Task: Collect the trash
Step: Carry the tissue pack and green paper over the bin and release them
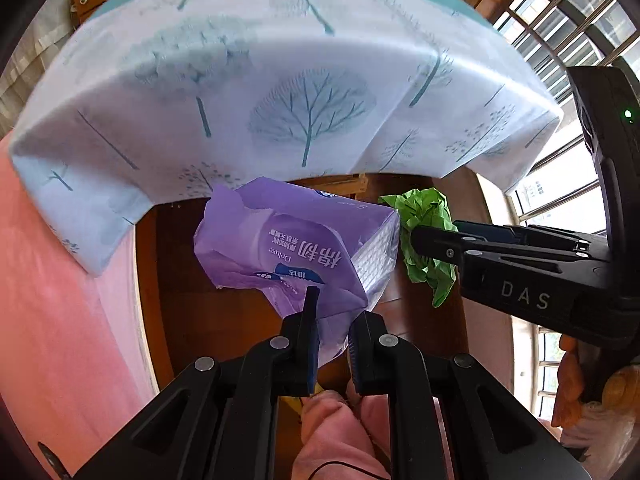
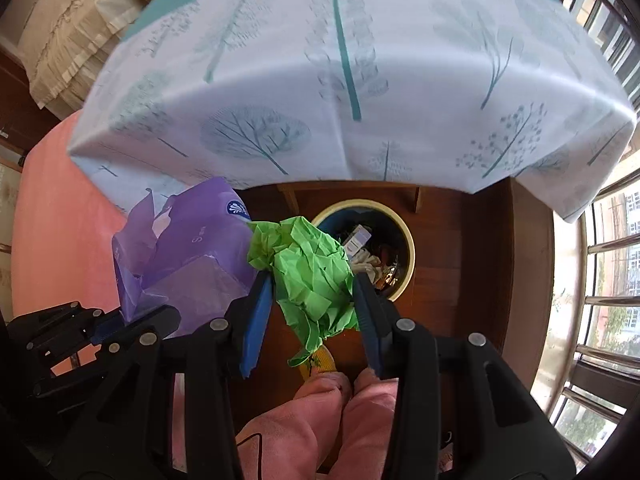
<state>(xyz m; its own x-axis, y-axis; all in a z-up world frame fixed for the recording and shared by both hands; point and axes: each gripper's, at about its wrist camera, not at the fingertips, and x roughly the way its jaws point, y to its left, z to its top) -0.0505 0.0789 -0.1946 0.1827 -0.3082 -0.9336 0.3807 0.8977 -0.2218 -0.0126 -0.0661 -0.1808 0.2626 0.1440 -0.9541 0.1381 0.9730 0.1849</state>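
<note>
Pink trouser legs (image 2: pixel 320 420) of the person sat lowest in both wrist views, directly under my two grippers, with the wooden floor (image 2: pixel 460 240) beyond them.

I noted the left gripper (image 1: pixel 332 320) with its fingers drawn nearly together, pinching a thin corner of the purple tissue wrapper (image 1: pixel 296 248). That wrapper hung forward of the fingertips, torn open at its far end, its long axis running away from the fingers toward the draped table.

I noted the right gripper (image 2: pixel 312 300) with its fingers set about halfway apart, clamped on either side of the green crumpled paper (image 2: pixel 312 268). That wad filled the gap and spilled past both pads.

The relation that mattered: the round bin (image 2: pixel 408 240) stood on the floor under the table edge, ahead of the right fingertips and slightly to their right in the right wrist view. The green paper partly overlapped its rim in that view. I judged the right hand the nearer to the bin, the left hand lying further off to the side with the wrapper touching or just beside the green paper.

Count recorded: two pieces of trash in hand, one per gripper; one bin, already holding mixed refuse; one tablecloth (image 2: pixel 320 80) with a tree print.

I judged both items ready for release once each was brought over the bin's mouth.
</note>
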